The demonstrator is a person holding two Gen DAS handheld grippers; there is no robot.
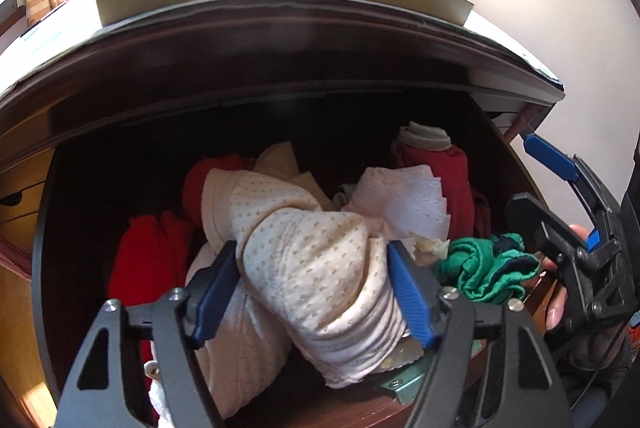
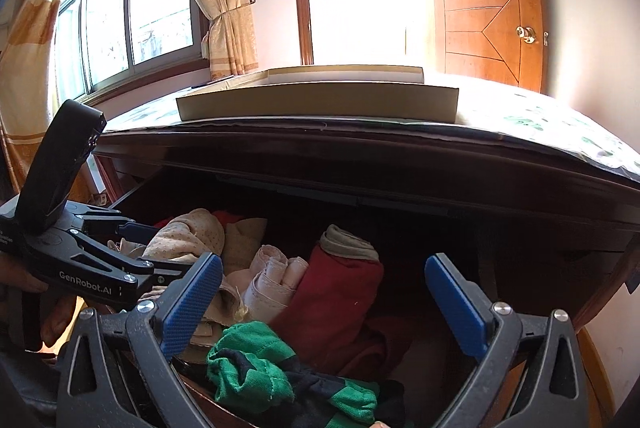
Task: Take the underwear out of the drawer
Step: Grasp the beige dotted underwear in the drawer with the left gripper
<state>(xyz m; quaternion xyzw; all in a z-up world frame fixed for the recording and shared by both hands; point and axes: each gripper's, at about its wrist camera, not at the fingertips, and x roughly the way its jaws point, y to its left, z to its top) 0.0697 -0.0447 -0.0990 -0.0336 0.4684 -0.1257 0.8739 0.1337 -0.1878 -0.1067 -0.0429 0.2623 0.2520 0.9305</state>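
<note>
Item: cream dotted underwear (image 1: 316, 268), rolled, lying on the heap at the front of the open drawer (image 1: 40, 228).
Left hand-held gripper (image 1: 312, 292): jaws half-closed, both blue pads against the roll's sides, apparently gripping.
Handling: firm the pinch at mid-roll and lift straight up, so the trailing cloth clears the green garment (image 2: 256, 372) beside it.
Right hand-held gripper (image 2: 324, 300): wide open, holding nothing, above the red clothing (image 2: 336, 292).
Above: desk (image 2: 360, 152).
</note>
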